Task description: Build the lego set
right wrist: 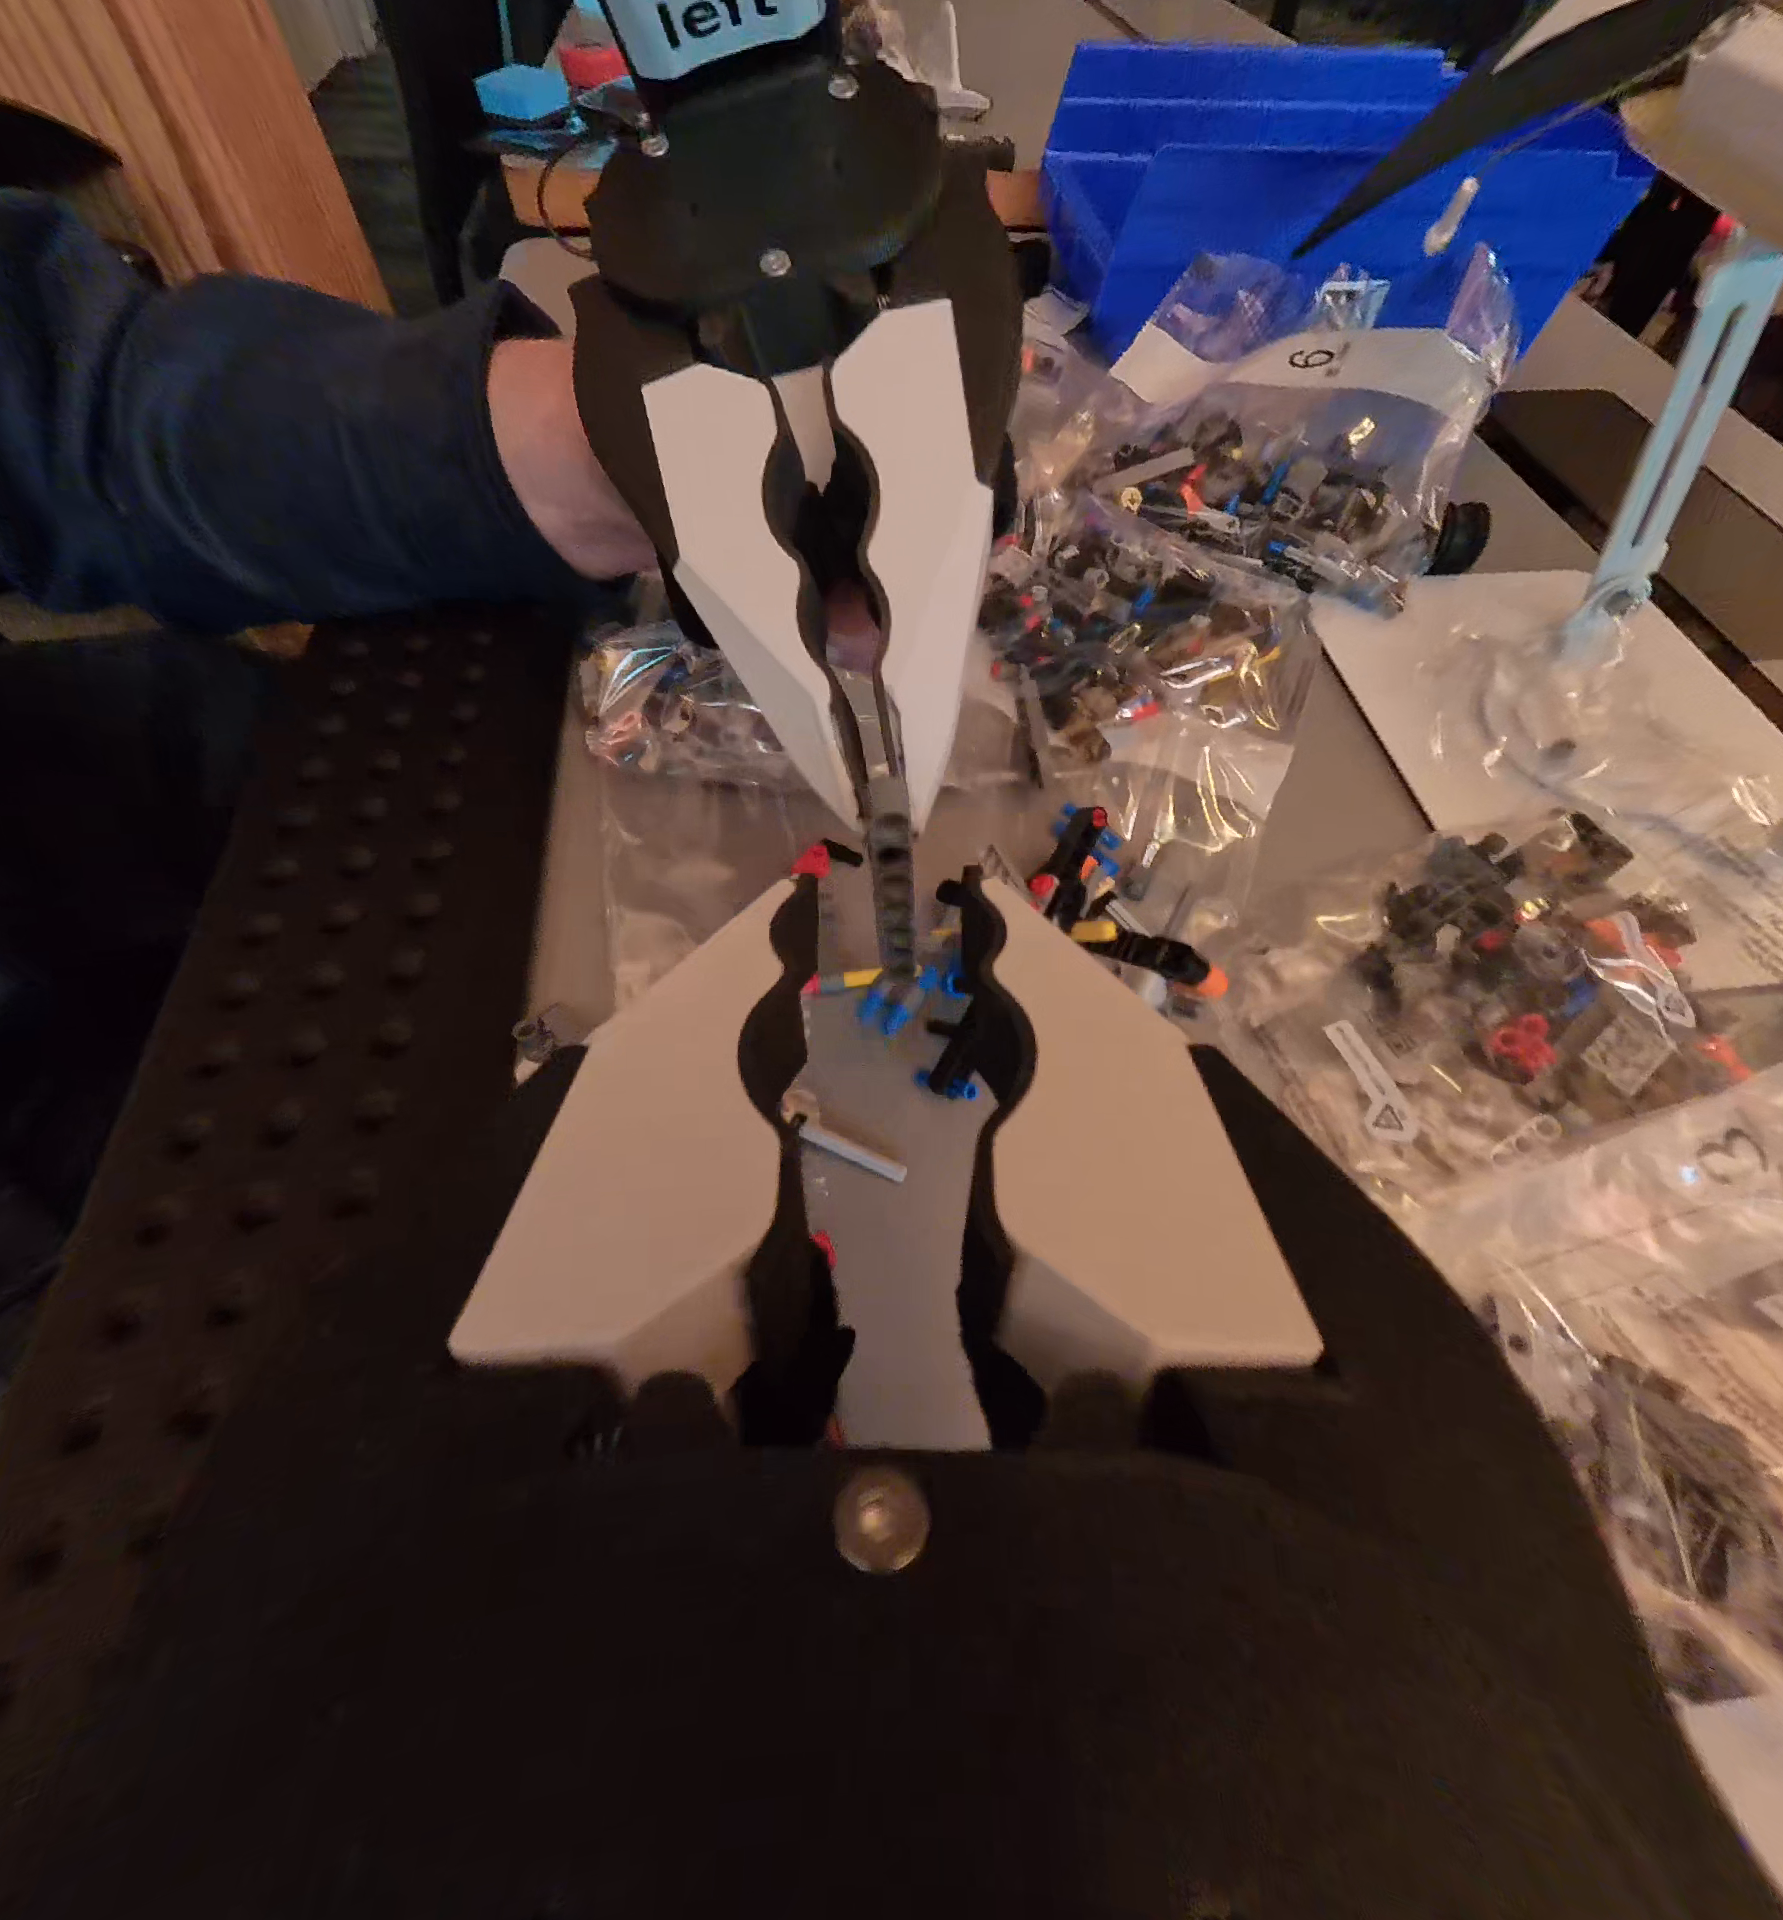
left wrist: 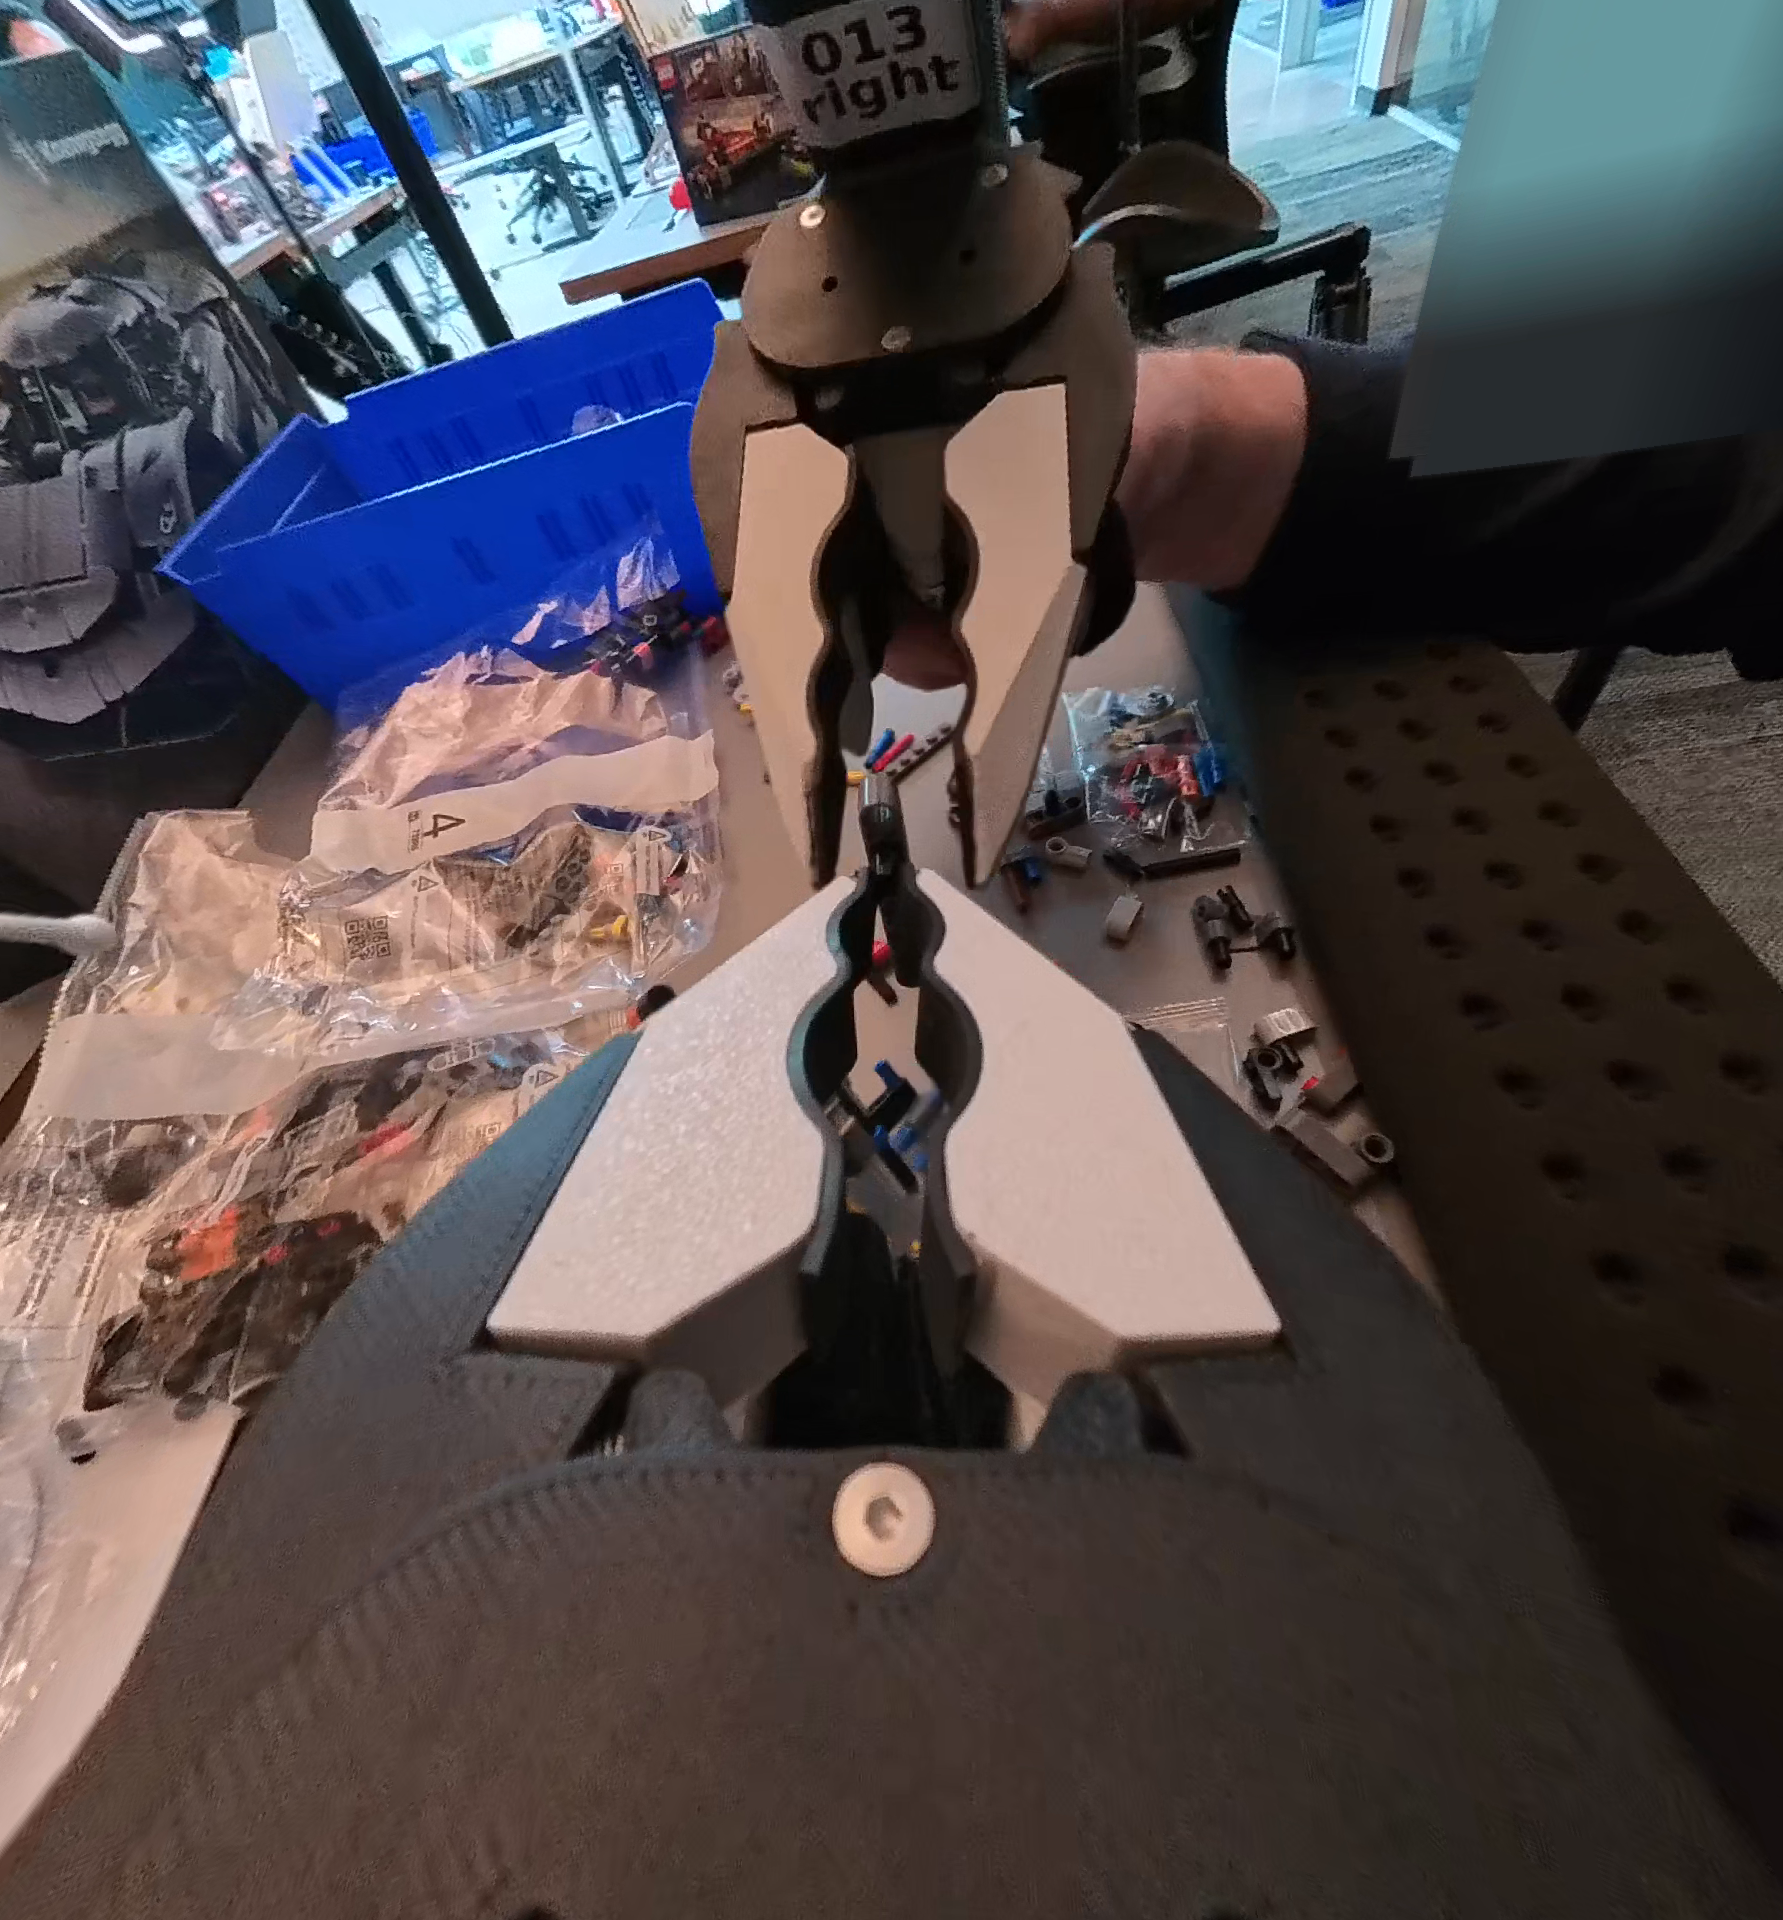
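Note:
My left gripper [left wrist: 882, 885] is shut on a grey lego beam with holes [left wrist: 879, 816] and holds it above the table. In the right wrist view the left gripper [right wrist: 882, 816] comes down from the top, and the beam [right wrist: 891, 904] sticks out past its tips. My right gripper [right wrist: 882, 889] is open, with one fingertip on each side of the beam's free end and apart from it. In the left wrist view the right gripper [left wrist: 899, 871] points at me from above, jaws apart around the beam's end.
Blue bins [left wrist: 471, 520] [right wrist: 1282, 177] stand at the back. Clear bags of lego parts [left wrist: 430, 883] [right wrist: 1230, 499] lie beside them. Loose small pieces [left wrist: 1178, 831] [right wrist: 970, 1018] lie under the grippers. A black perforated board [left wrist: 1541, 987] [right wrist: 295, 883] borders the table. A sleeved arm [right wrist: 191, 447] holds each gripper. Less than 4 cm separates the two grippers' tips.

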`<state>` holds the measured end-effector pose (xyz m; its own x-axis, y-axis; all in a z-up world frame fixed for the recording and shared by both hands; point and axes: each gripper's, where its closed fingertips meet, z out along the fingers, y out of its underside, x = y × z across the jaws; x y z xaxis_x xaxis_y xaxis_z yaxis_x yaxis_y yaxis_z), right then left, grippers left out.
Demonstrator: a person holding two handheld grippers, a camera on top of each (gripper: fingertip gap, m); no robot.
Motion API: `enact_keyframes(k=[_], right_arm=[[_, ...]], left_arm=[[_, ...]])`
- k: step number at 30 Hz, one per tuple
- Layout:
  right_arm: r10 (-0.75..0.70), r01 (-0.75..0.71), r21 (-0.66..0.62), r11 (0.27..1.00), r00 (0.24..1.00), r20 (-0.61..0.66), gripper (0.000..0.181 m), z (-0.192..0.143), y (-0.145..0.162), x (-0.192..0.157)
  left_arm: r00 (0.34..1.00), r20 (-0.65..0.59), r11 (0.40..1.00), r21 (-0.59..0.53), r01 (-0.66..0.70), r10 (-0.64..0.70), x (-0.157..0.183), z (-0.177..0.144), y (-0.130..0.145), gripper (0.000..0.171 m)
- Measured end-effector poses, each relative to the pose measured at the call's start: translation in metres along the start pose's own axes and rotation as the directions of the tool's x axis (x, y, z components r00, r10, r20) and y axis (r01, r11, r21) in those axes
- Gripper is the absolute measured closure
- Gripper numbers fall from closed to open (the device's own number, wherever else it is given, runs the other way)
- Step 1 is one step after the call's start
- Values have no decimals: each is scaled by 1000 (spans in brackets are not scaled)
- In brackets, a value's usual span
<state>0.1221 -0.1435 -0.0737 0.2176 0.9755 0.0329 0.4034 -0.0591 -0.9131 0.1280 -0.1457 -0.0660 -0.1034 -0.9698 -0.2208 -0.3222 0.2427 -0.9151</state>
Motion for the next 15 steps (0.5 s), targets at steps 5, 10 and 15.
enact_keyframes(k=[5,10,15], right_arm=[[-81,80,-25,996,996,-29,169,7,-1,-3],[-124,122,-52,991,992,-30,176,5,-1,-8],[-102,100,-51,994,994,-34,176,-4,1,-4]], left_arm=[[1000,-13,1000,-18,-19,19,5,5,2,169],[999,-28,999,-5,-37,37,9,3,-2,171],[999,-20,999,-11,-48,48,9,-2,-3,171]])
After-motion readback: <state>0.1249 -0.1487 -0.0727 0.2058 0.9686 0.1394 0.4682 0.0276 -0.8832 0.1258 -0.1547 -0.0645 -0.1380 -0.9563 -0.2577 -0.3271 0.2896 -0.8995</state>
